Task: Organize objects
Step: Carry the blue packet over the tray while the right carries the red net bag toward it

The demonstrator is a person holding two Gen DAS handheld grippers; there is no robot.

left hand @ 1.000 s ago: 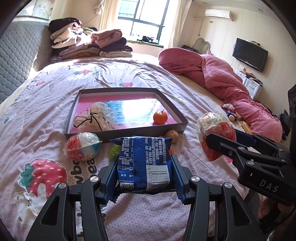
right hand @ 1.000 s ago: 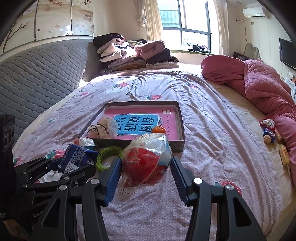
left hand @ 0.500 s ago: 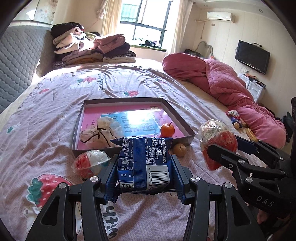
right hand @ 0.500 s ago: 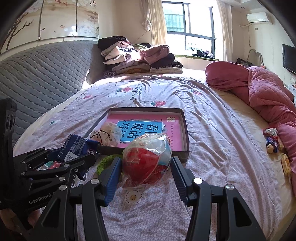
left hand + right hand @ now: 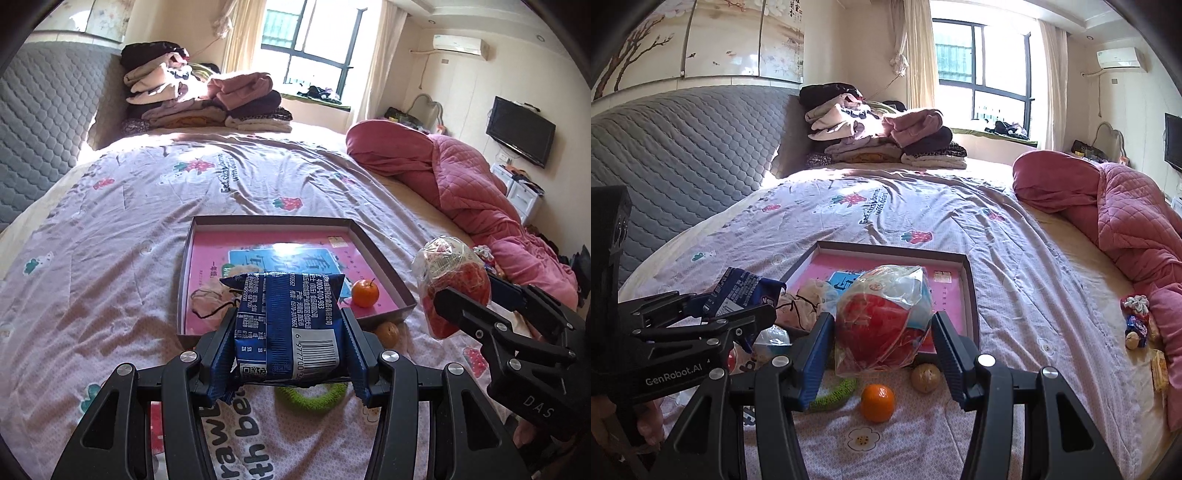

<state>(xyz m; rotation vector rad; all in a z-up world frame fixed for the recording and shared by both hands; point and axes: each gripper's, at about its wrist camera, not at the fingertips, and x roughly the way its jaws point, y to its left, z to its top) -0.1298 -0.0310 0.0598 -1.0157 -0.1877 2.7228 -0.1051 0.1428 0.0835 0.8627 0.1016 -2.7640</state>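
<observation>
My left gripper (image 5: 290, 354) is shut on a blue snack packet (image 5: 290, 332), held above the bed in front of the shallow box (image 5: 402, 295). My right gripper (image 5: 882, 350) is shut on a clear bag with a red and blue ball (image 5: 882, 321), also raised near the box's front edge (image 5: 973, 291). The box holds a pink book, a pale drawstring pouch (image 5: 210, 299) and an orange (image 5: 365, 293). The left gripper with its packet (image 5: 738, 291) shows at the left of the right wrist view. The right gripper with its bag (image 5: 450, 280) shows at the right of the left wrist view.
On the bedsheet before the box lie a green ring (image 5: 834, 393), an orange (image 5: 877, 402) and a brownish round fruit (image 5: 925, 376). Another clear bagged item (image 5: 772, 338) lies by the left gripper. A pink quilt (image 5: 1126, 218) and small toys (image 5: 1137, 325) lie right. Folded clothes (image 5: 207, 99) are stacked at the bed's far end.
Both grippers have risen and moved toward the box, each still holding its item. The green ring and loose fruit now lie below them.
</observation>
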